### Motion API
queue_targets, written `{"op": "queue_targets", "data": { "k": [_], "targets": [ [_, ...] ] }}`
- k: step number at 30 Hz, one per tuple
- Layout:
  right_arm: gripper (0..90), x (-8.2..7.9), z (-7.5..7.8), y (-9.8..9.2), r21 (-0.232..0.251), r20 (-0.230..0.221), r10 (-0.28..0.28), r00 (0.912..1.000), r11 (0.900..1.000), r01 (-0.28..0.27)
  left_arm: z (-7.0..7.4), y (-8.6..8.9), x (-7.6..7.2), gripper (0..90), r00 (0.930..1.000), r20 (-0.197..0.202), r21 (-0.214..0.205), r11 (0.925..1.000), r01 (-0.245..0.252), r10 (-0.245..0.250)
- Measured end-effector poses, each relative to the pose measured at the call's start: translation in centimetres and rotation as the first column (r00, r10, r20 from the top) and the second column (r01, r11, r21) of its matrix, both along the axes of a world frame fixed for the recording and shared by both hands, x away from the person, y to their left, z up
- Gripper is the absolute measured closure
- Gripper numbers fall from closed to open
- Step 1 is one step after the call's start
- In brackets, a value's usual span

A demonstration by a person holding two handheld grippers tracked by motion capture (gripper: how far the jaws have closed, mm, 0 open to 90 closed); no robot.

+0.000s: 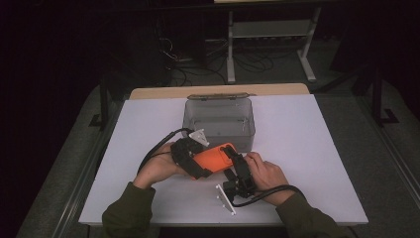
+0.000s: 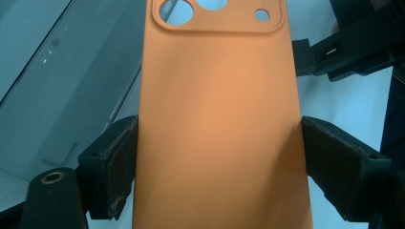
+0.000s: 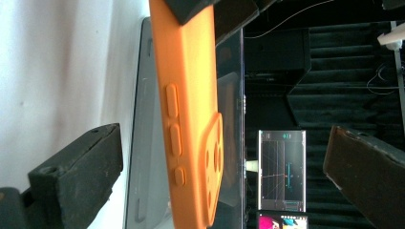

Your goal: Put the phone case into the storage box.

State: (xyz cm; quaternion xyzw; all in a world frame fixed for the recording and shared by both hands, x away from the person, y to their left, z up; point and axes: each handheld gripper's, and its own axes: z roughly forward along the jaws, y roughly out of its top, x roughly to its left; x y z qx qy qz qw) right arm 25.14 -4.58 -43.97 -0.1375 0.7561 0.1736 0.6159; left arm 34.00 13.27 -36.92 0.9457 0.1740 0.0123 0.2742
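When you look from the high view, your left gripper [image 1: 212,159] holds the orange phone case [image 1: 214,157] above the white table [image 1: 307,148], just in front of the grey transparent box [image 1: 219,119]. Your right gripper [image 1: 236,167] is at the far end of the case, on its right side, and both your hands are close together near the front edge of the table. A small white part [image 1: 226,199] lies on the table near your right hand. From the left gripper view, the case [image 2: 217,119] stands between the two black jaws, which press on its long edges, so these tongs are clenched on the case; the camera cutout [image 2: 217,14] is at the top, and one jaw of the other gripper comes to the right edge of the case. From the right gripper view, the case [image 3: 186,119] is seen from its side, with the three buttons [image 3: 174,138] toward you. The two jaws stand wide on both sides of it and do not touch it, so these tongs are released.
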Motion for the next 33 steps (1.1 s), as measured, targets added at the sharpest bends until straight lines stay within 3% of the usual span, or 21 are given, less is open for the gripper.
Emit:
{"op": "queue_targets", "data": {
  "k": [23, 33],
  "targets": [
    [0.0, 0.2, 0.2, 1.9, 0.005, 0.019, 0.018, 0.9997, 0.9998, -0.018, 0.1, 0.0, 0.1, 16.6, 0.9999, 0.001, -0.003, 0.9999, -0.013, 0.013],
    [0.0, 0.2, -0.2, 2.1, 0.004, 0.034, -0.006, 0.9994, 1.0, 0.006, 0.0, 0.0, 0.1, 16.6, 0.9999, -0.001, 0.0, 0.9999, -0.016, 0.016]
  ]
}}
